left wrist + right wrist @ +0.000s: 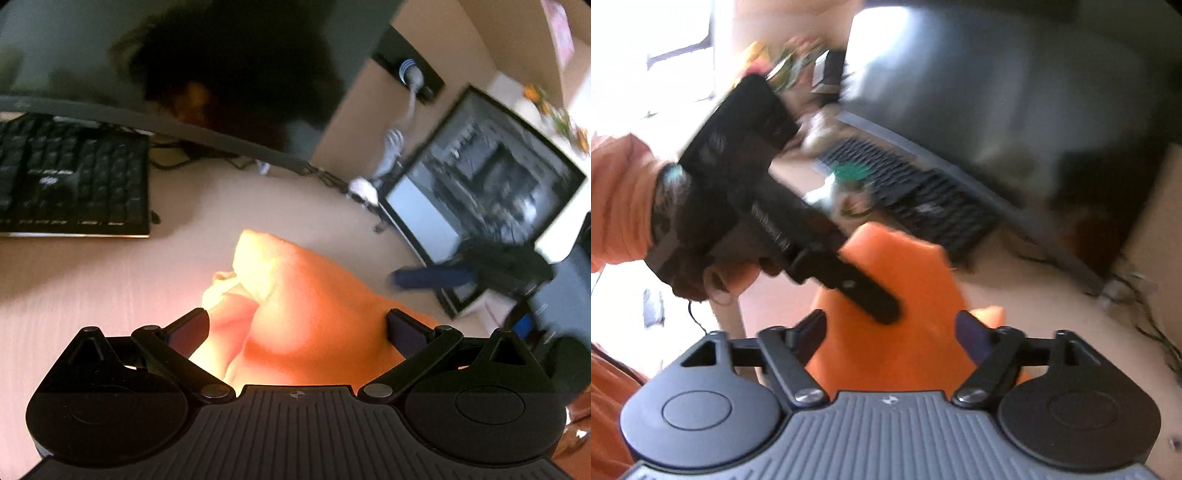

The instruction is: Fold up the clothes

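Observation:
An orange garment (310,295) lies bunched on the pale desk (92,280). My left gripper (297,328) stands over its near part, jaws wide apart, the cloth bulging up between them without the pads pressing on it. In the right wrist view, the orange garment (905,332) fills the gap between the spread fingers of my right gripper (892,332), which do not pinch it. A hand with an orange sleeve holds the left gripper (879,306), whose finger lies across the cloth. The right gripper (402,278) shows blurred at the right of the left wrist view.
A black keyboard (74,177) lies at the back left, under a dark monitor (221,74). A computer case with a glass side (480,184) stands at the right. Cables (332,181) run along the back of the desk.

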